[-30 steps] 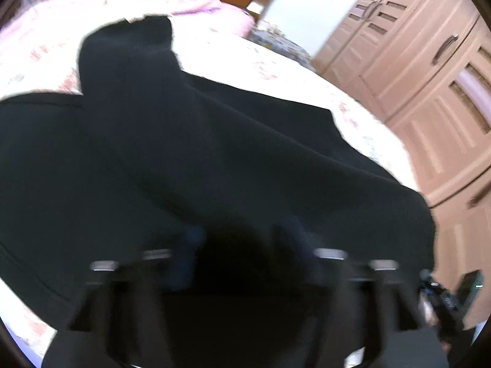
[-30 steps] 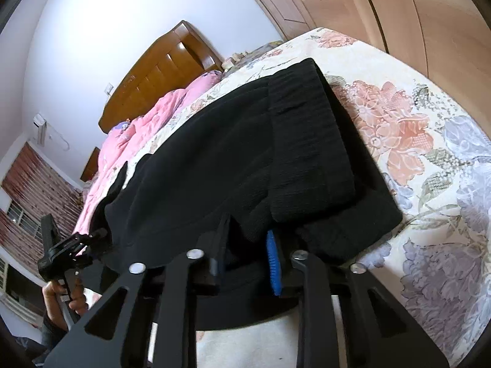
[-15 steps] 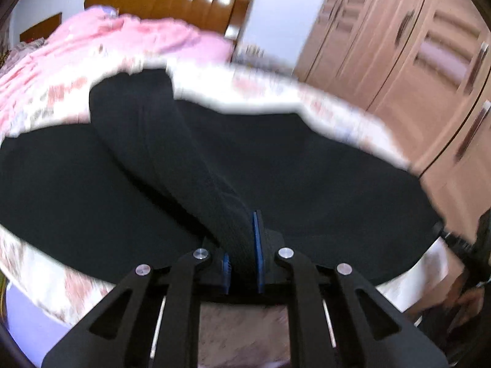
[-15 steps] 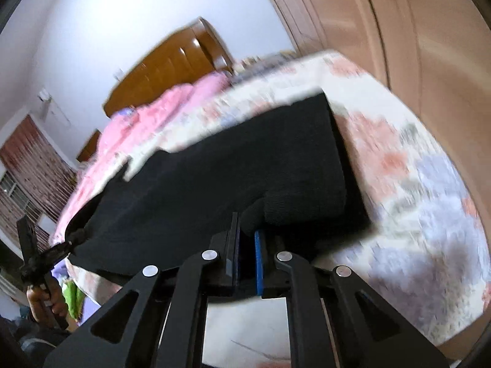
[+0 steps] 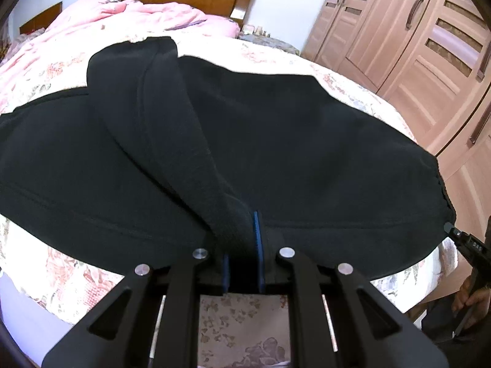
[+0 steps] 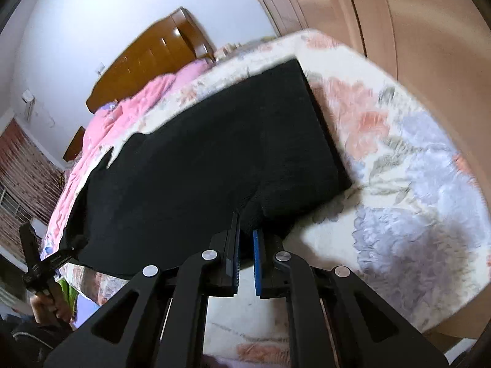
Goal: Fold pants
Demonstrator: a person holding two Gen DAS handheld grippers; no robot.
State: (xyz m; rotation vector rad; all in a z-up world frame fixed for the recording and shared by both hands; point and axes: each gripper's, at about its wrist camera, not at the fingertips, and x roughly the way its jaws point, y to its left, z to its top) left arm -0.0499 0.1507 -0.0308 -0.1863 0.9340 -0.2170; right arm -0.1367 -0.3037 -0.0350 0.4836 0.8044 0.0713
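Pants [image 5: 276,141]: black, spread across the floral bed [image 5: 353,86]; one leg lies folded over toward 11 o'clock in the left wrist view.
Left gripper [image 5: 242,257]: clamped narrow on the near hem fold.
Right gripper [image 6: 245,245]: pinching the near corner of the waist end, jaws nearly together.
Step, as judged: carrying the near edge over to the far one.
Doing it well: lift both ends level, keep the cloth taut between the hands, land edge on edge at 12 o'clock, then let go.
Risk: sag mid-span could bunch the fold.
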